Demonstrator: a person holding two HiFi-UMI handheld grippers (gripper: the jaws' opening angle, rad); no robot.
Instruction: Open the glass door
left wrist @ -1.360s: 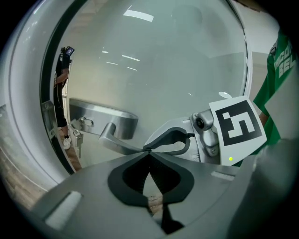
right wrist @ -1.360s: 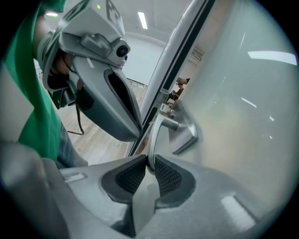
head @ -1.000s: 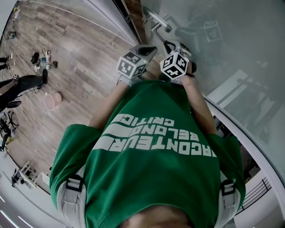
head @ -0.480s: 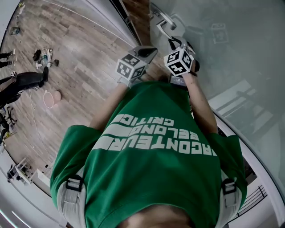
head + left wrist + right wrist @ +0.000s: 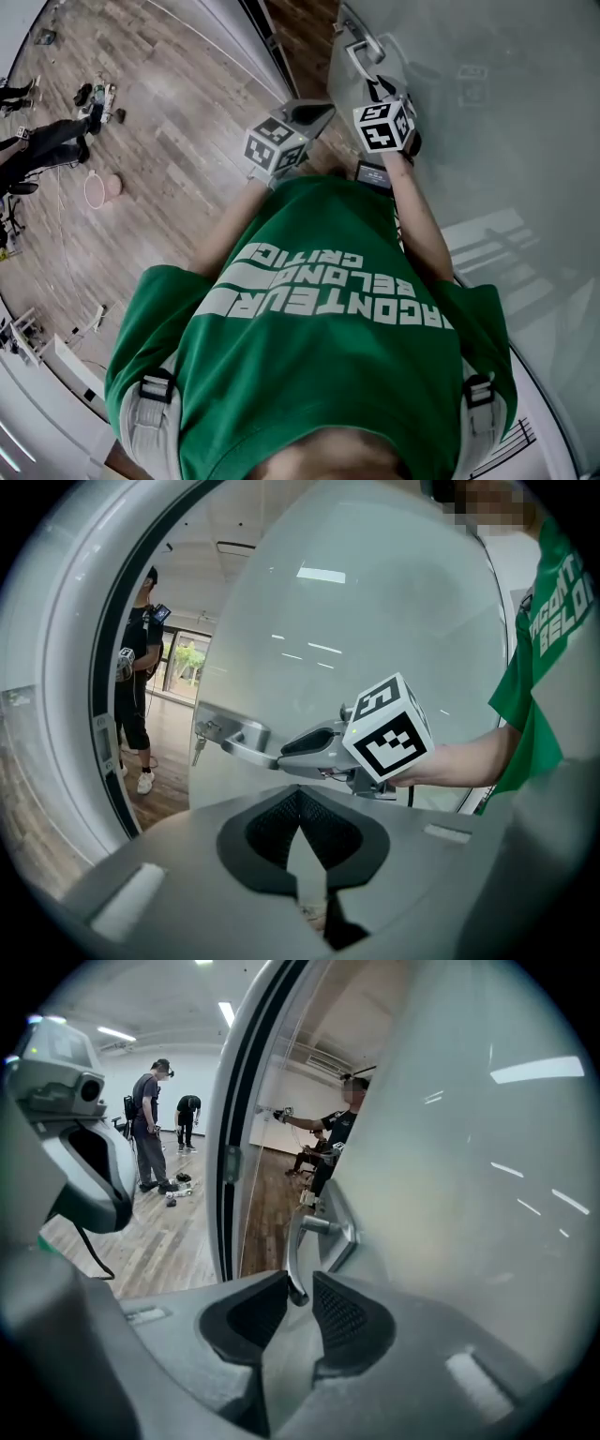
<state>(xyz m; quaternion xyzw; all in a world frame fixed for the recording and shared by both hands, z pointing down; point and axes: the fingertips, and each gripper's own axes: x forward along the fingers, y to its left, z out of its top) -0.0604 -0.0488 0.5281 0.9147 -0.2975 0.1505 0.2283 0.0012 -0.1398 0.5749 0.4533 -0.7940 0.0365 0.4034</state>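
The frosted glass door point(image 5: 487, 112) stands at the right, with a metal lever handle point(image 5: 361, 54) on its near edge. My right gripper point(image 5: 376, 87) is shut on the end of that handle; in the right gripper view the lever point(image 5: 298, 1241) runs down between the two dark pads point(image 5: 246, 1314). The left gripper view shows the handle point(image 5: 246, 752) from the side, with the right gripper point(image 5: 314, 744) clamped on it and keys point(image 5: 199, 747) hanging under the lock. My left gripper point(image 5: 314, 112) hangs beside it, shut and holding nothing, its pads point(image 5: 281, 822) pressed together.
A curved white door frame with a black seal point(image 5: 234, 1147) stands left of the door edge. Wooden floor point(image 5: 169, 122) lies beyond it, with small items point(image 5: 94, 98) and a pink ring point(image 5: 98, 187). People stand further off point(image 5: 150, 1129), and one is by the doorway point(image 5: 136, 686).
The right gripper, shut on the handle, has moved up and to the right in the head view, and the handle and door edge shifted with it. The left gripper stayed nearly still.
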